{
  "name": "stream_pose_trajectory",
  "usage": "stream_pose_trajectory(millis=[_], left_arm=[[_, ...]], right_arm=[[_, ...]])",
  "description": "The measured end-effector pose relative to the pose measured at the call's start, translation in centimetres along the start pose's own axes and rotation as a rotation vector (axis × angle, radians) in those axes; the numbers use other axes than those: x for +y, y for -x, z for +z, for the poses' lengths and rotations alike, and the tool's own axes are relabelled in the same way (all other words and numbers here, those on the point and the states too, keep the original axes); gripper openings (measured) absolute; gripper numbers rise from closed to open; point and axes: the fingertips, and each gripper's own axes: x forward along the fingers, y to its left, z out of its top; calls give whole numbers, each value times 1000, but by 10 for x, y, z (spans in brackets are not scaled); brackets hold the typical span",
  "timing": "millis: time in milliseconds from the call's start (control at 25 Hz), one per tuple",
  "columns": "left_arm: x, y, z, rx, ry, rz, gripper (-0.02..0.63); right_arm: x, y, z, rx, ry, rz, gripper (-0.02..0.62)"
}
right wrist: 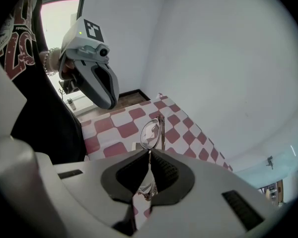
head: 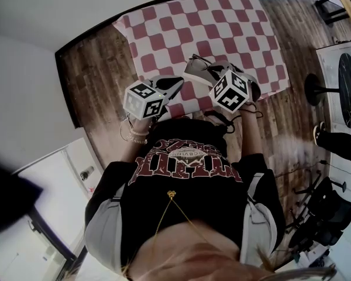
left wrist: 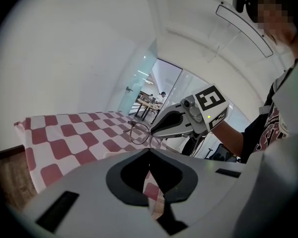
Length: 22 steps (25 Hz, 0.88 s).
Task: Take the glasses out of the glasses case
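Both closed | left gripper [left wrist: 150,151] | right gripper [right wrist: 149,153] on glasses [right wrist: 150,132] | shirt [head: 187,167] apparently unreadable

office-type indoor workspace: white walls [head: 23,69], wood-plank floor [head: 99,75], glass partition [left wrist: 161,76] with desks [left wrist: 146,101] in the room beyond, one table under a red-and-white checked cloth [head: 222,28], black stands [head: 319,215] at the side.

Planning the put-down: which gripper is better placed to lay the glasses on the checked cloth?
Right, most likely. The right gripper is shut on the glasses above the cloth; the left gripper is shut and empty.
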Motion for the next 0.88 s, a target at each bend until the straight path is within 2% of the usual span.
stream_pose_trajectory(millis=[280, 720, 880], left_arm=[[-3, -2, -5, 15, 2, -15, -2], [-11, -8, -6, 24, 10, -59, -2], [-13, -9, -6, 23, 13, -67, -2]], right_arm=[[-7, 27, 10, -26, -35, -31, 29], [-7, 61, 24, -103, -93, -24, 29], [-6, 68, 24, -101, -85, -33, 29]])
